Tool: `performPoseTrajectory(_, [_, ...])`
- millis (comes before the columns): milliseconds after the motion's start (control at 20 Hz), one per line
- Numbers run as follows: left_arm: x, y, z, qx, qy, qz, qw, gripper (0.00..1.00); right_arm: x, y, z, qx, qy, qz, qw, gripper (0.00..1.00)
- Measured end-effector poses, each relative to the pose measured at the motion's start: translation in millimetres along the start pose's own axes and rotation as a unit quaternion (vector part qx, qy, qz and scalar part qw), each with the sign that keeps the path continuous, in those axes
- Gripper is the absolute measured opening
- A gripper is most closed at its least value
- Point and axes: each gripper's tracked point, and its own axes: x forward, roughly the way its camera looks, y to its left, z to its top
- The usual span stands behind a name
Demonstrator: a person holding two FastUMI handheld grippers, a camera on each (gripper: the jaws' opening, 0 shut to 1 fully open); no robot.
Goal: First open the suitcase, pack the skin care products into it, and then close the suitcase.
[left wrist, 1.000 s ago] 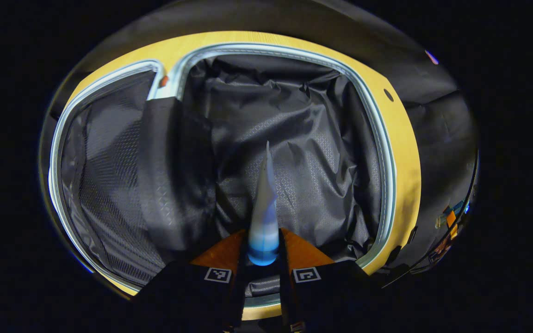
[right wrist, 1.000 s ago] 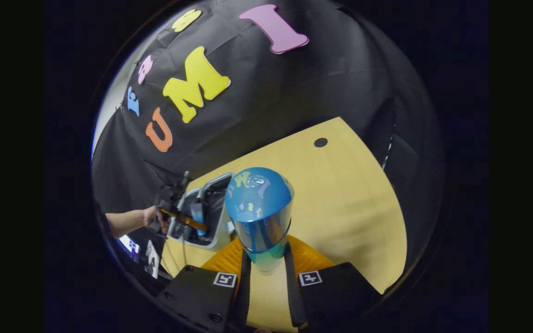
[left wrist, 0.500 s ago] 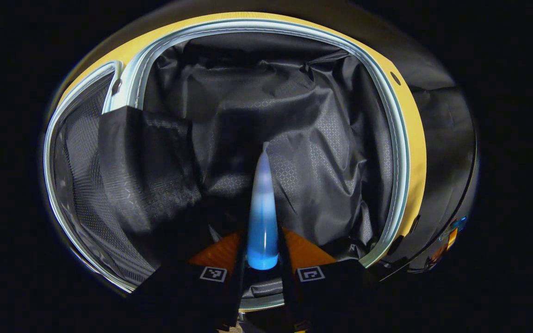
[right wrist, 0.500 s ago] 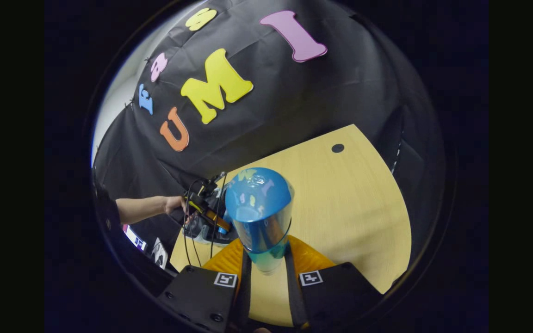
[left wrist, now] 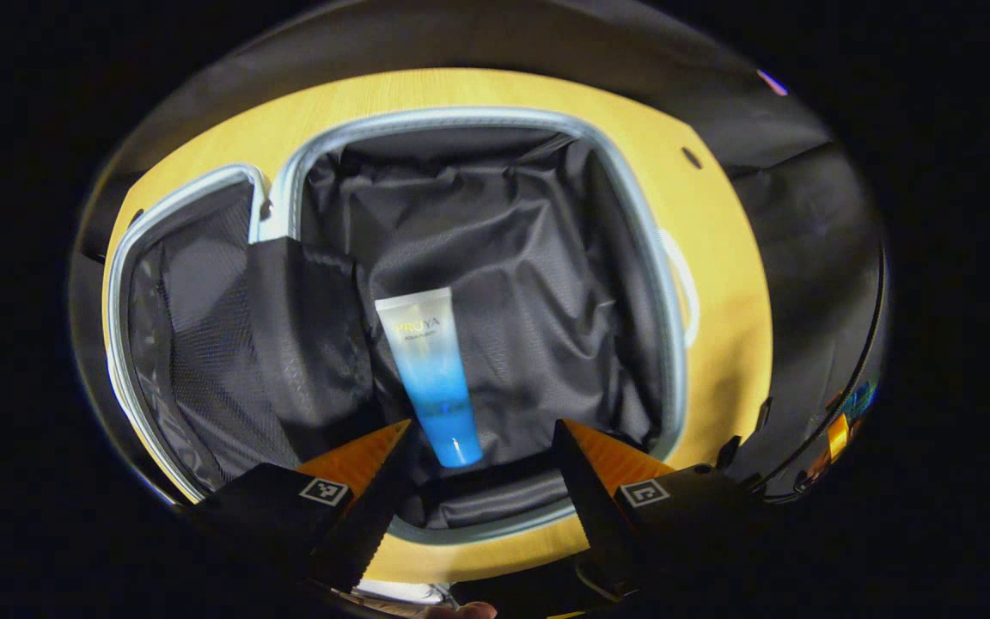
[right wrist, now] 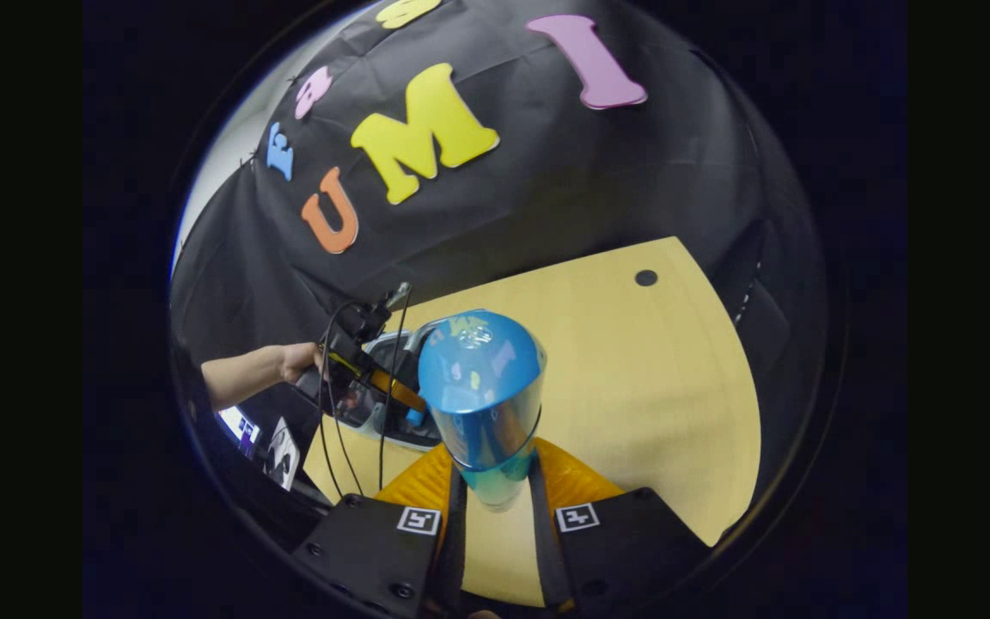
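bench: light yellowish wood top [right wrist: 632, 378] with a small dark round hole [right wrist: 646, 278] toward the far right corner. The same bench [left wrist: 718, 284] rings the case in the left gripper view.
room: black cloth wall [right wrist: 546, 198] hangs right behind the bench. Down at the left edge of the right gripper view there's some gear, too small to make out.
suitcase: lying open and flat on the bench, pale grey-blue rim [left wrist: 461, 116], both halves lined in wrinkly black fabric [left wrist: 512, 258]. The left half has a mesh panel [left wrist: 194, 344] and a loose black flap [left wrist: 306, 335] draped over the middle hinge. In the right gripper view it sits at the left side of the bench [right wrist: 383, 378].
tube: white-to-blue squeeze tube [left wrist: 432, 374] lying flat on the lining of the right half, cap end pointing near, just beside the flap.
bottle: blue bottle [right wrist: 479, 395], up off the bench, broad end pointing away from the camera.
left gripper: [left wrist: 482, 464] fingers spread wide, nothing between them, hanging over the near edge of the case, apart from the tube. A hand [right wrist: 297, 361] holds it over the suitcase in the right gripper view.
right gripper: [right wrist: 495, 499] pinching the bottle's narrow end, both fingers pressed on it.
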Motion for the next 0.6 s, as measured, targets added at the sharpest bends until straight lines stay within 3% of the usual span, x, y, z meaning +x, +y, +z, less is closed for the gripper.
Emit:
performPoseTrajectory(150, [-48.4,-17.6,-3.4,-0.009,-0.13,-0.008,0.991,0.98,39.1,48.0,11.0,-0.032,0.034,0.032,0.998,0.32])
performPoseTrajectory(350, [-103.9,-9.5,-26.2,-0.053,-0.285,0.038,0.956,0.98,111.3,100.3,7.0,-0.064,0.1,0.054,0.991,0.29])
performPoseTrajectory(500, [-126.1,-3.2,-62.4,-0.095,-0.334,0.059,0.936,0.98,163.5,110.3,-19.7,-0.059,0.176,0.035,0.982,0.32])
performPoseTrajectory(600, [-135.7,0.4,-87.8,-0.114,-0.358,0.06,0.925,0.98,200.3,103.7,-37.6,-0.045,0.228,0.001,0.973,0.32])
